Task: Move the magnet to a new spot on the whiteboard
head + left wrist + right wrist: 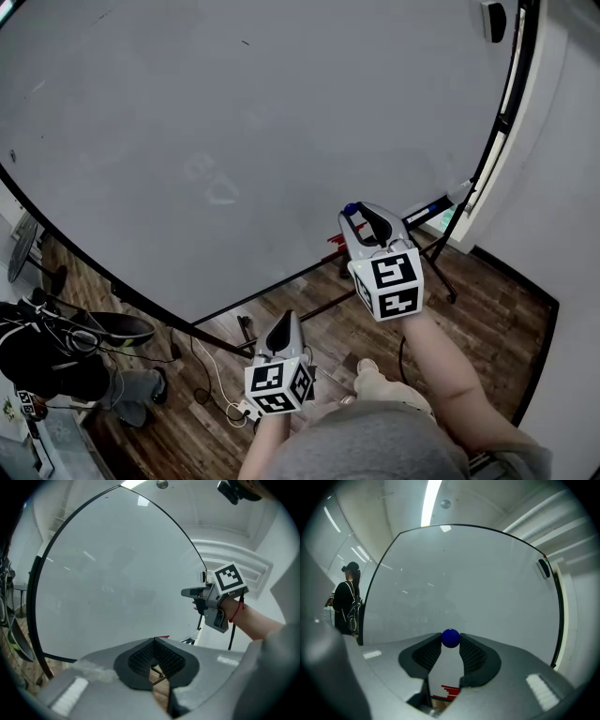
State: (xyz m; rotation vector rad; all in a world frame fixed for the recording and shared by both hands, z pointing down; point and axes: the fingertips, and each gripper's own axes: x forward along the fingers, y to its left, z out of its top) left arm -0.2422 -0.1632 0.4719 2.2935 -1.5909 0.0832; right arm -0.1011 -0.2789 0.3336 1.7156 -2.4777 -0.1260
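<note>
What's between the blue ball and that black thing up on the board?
Only bare whiteboard, from the blue magnet to the black thing, as the right gripper view shows.

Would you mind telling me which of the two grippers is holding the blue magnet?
The right gripper: its jaw tips clamp the blue magnet, facing the whiteboard. The left gripper has its jaws shut together on nothing.

The whiteboard (234, 141) stands in front of you. Your right gripper (361, 214) is before its lower right part, with the magnet (450, 638) between the jaw tips, on the side toward the board. Your left gripper (284, 323) is left of the right one and nearer your body. Another person (347, 599) stands beyond the board's left edge. A small object (494, 21) sits at the board's upper right corner.
</note>
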